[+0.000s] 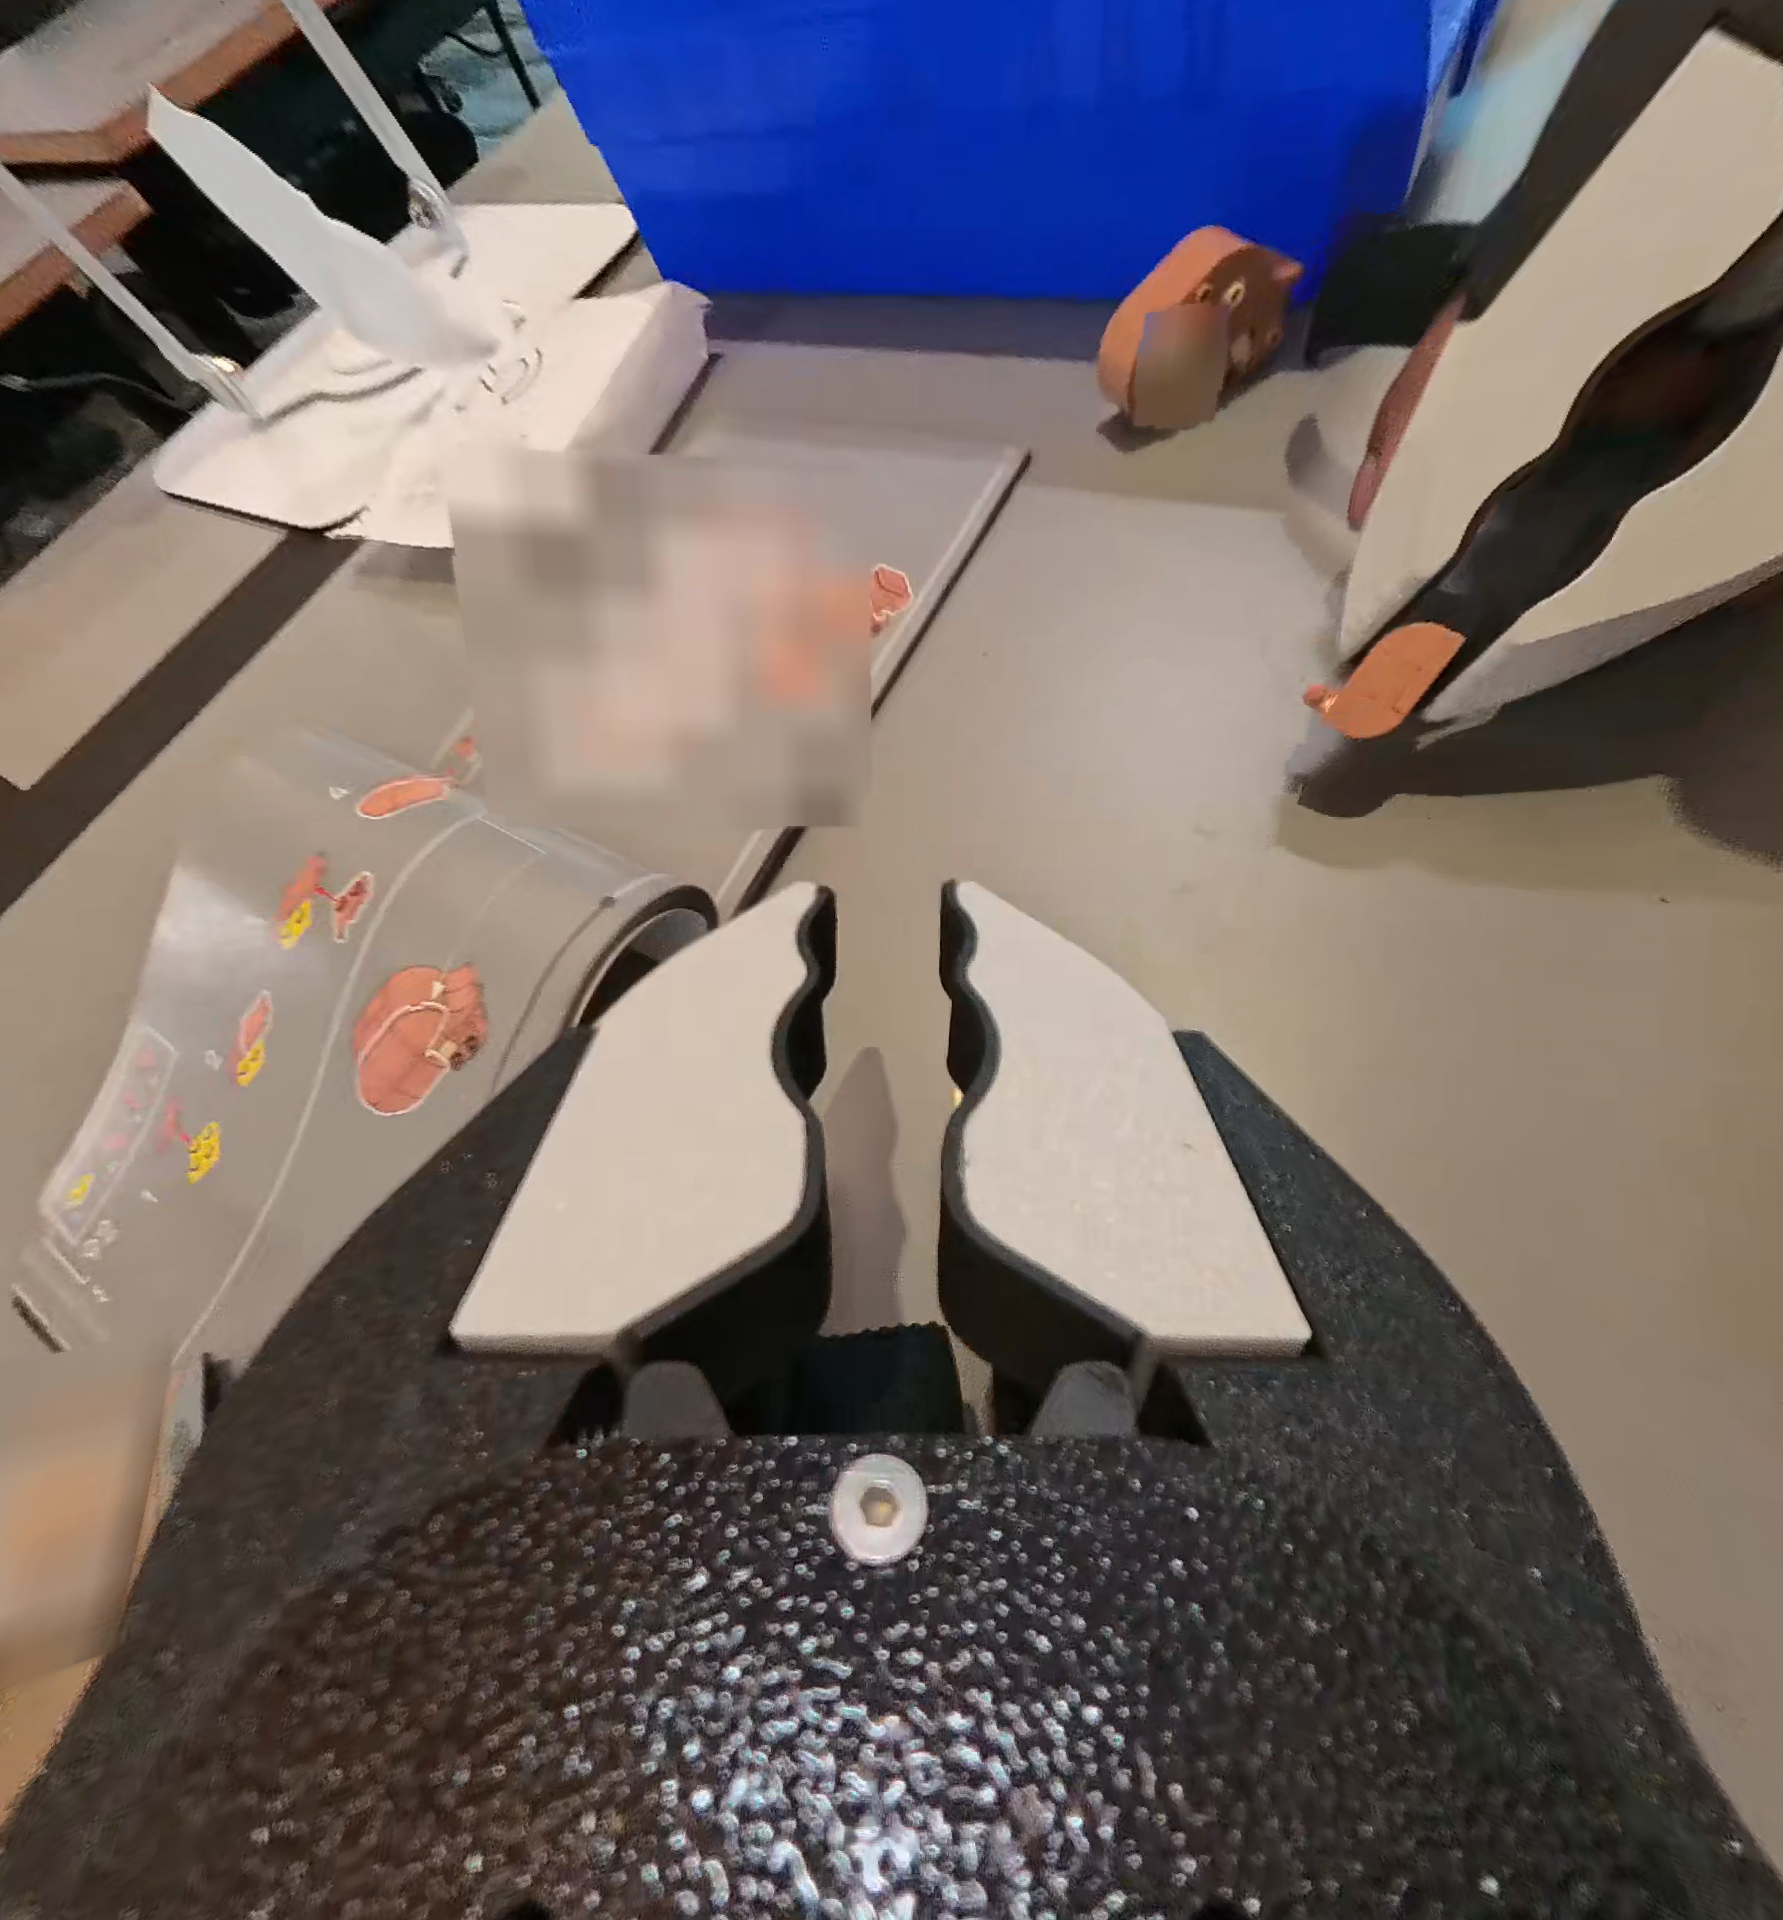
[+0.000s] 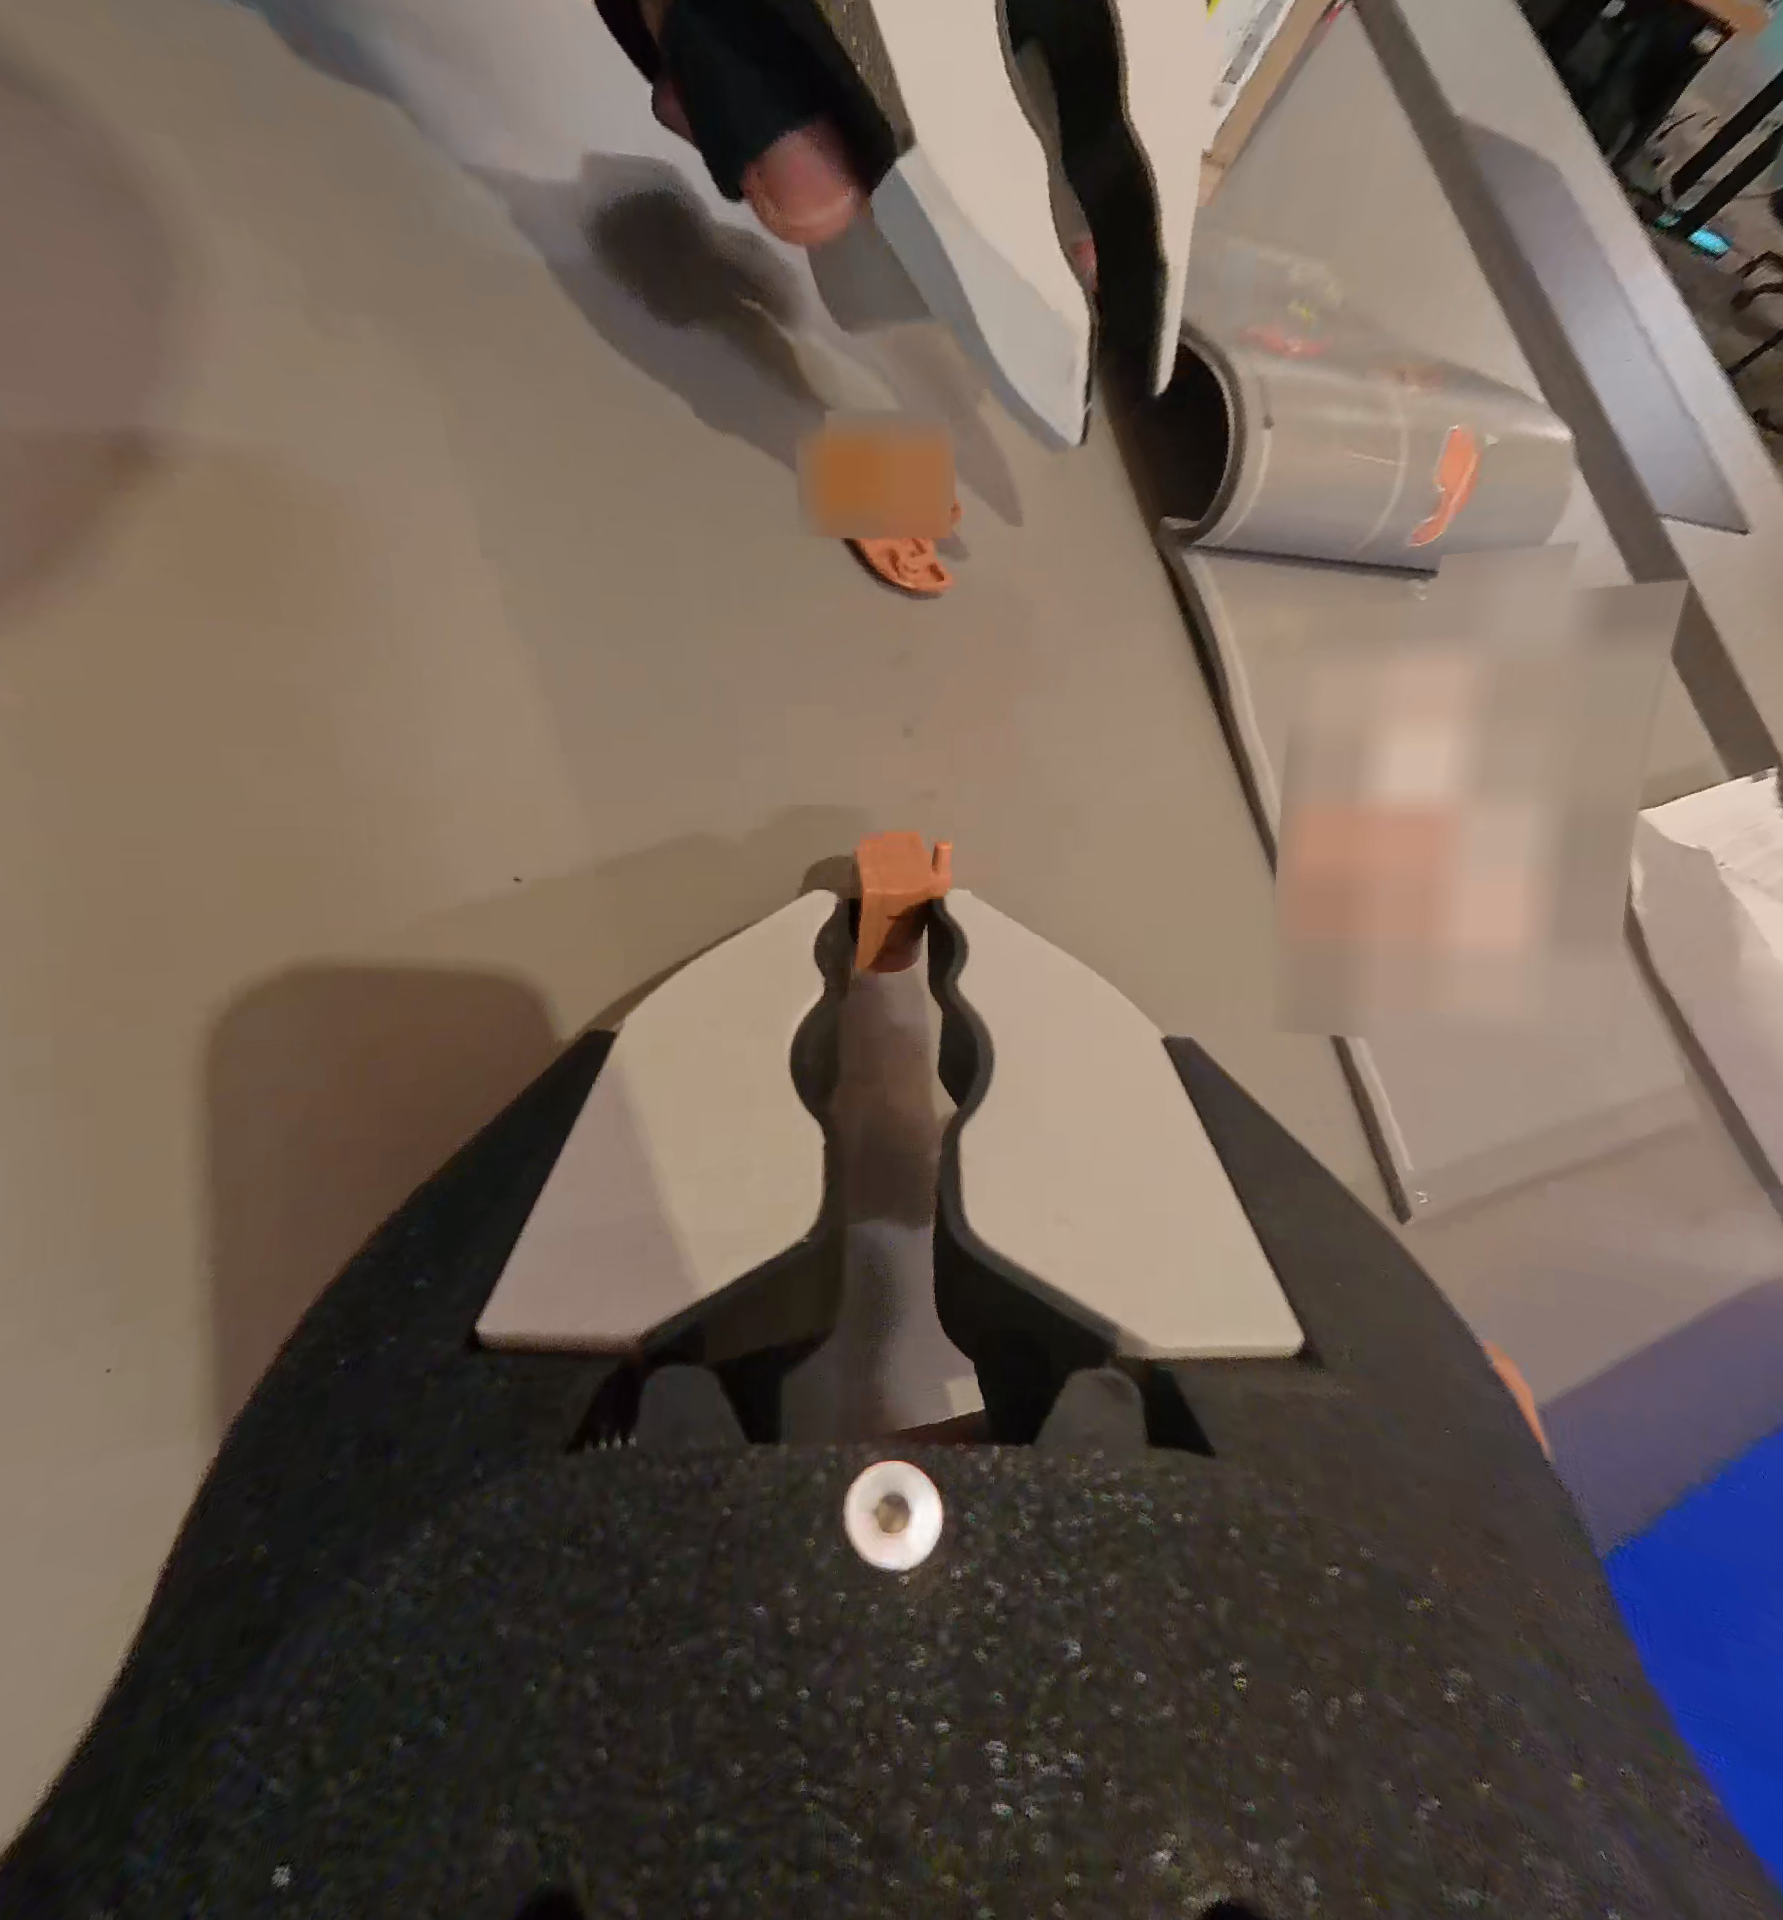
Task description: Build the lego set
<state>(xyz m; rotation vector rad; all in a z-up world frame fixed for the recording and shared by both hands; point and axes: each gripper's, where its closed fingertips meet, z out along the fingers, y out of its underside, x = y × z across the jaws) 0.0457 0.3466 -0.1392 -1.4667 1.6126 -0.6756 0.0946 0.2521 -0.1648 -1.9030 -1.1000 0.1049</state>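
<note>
Surface: grey tabletop [image 1: 1126, 831] with a blue bin [image 1: 970, 135] at its far edge and white papers [image 1: 513, 343] at the far left.
Right gripper: right gripper [image 2: 889, 914] is clenched on a small orange-brown plastic piece [image 2: 892, 883]; both fingertips press its sides, and its blocky end pokes out past the tips, just above the table.
Left gripper: left gripper [image 1: 887, 904] hangs released, a clear gap between its fingertips with only bare table showing through.
Beside left gripper: a curled transparent sheet [image 1: 347, 997] printed with orange and yellow pictures lies just to its left, its rolled end close to the left finger [image 1: 700, 1049].
Between the grippers: a flat orange part [image 2: 908, 566] lies on the table, near the left gripper's tips in the right wrist view; partly covered by a blur patch.
Farther out: an orange-brown animal-shaped model [image 1: 1193, 322] stands in front of the blue bin, beyond the right gripper.
Mat: a thin grey board [image 1: 960, 520] lies flat ahead of the left gripper, the sheet overlapping its near end.
Hand: a gloved thumb [image 2: 799, 197] rests on the left gripper's body.
</note>
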